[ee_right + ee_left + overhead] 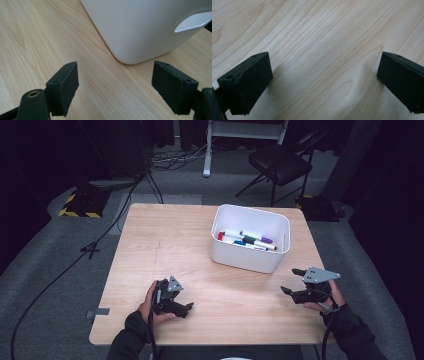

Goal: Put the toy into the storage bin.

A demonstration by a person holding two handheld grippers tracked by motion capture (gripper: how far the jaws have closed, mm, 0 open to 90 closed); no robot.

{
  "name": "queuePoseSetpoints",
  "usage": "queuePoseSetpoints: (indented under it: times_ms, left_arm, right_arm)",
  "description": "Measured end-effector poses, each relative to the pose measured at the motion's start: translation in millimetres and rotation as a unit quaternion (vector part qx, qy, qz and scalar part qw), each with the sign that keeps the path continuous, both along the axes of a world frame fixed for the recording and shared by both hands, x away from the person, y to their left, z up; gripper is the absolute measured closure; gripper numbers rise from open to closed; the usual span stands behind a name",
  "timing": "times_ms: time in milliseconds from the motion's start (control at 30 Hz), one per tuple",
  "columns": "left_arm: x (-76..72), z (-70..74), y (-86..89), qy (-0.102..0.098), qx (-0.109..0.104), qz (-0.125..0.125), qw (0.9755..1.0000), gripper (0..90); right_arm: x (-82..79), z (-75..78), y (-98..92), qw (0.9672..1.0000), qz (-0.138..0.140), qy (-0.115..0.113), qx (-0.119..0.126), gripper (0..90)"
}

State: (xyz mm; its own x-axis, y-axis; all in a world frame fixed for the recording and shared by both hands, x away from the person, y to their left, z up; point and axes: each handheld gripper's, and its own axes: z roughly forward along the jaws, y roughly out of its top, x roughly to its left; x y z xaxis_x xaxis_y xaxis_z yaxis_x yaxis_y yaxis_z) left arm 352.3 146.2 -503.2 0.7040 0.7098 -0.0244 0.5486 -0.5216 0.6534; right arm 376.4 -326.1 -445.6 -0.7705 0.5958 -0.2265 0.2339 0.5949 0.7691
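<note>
From above, we see the left claw (186,309) at the lower left of the wooden desk (165,245) and the right claw (292,281) at lower right, both empty, with the white bin (248,257) of markers (246,240) right of centre. Along the left claw (323,82), jaws gape wide over bare wood. Along the right claw (115,85), jaws stand wide, the bin (140,27) near at upper right.
</note>
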Motion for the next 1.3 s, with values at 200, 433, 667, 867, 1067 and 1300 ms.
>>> queuePoseSetpoints:
  times_ms: [200,433,667,867,1067,1300]
  left_arm:
    - [0.0,-0.1,-0.1,0.000,-0.001,0.000,1.0000,0.2]
    - [0.0,0.0,0.0,0.000,0.000,0.000,1.0000,0.2]
    - [0.0,0.0,0.0,0.000,0.000,0.000,1.0000,0.2]
    - [0.1,0.1,0.1,-0.001,0.001,0.000,1.0000,0.2]
    - [0.3,0.3,0.3,-0.002,0.003,-0.001,1.0000,0.2]
    - [0.4,0.3,0.3,-0.002,0.003,-0.001,1.0000,0.2]
  right_arm:
    - [-3.3,-8.9,-4.7,0.9999,-0.002,0.011,-0.005,21.8]
    - [-8.0,-20.5,-14.2,0.9997,-0.006,0.021,-0.011,21.9]
    - [-14.2,-29.2,-22.7,0.9993,-0.003,0.035,-0.012,21.5]
    - [-16.6,-36.4,-30.3,0.9986,-0.015,0.051,-0.001,21.3]
    - [-20.5,-44.7,-44.5,0.9973,-0.027,0.066,0.019,21.1]
    - [-26.9,-52.7,-61.1,0.9943,-0.049,0.083,0.045,20.9]
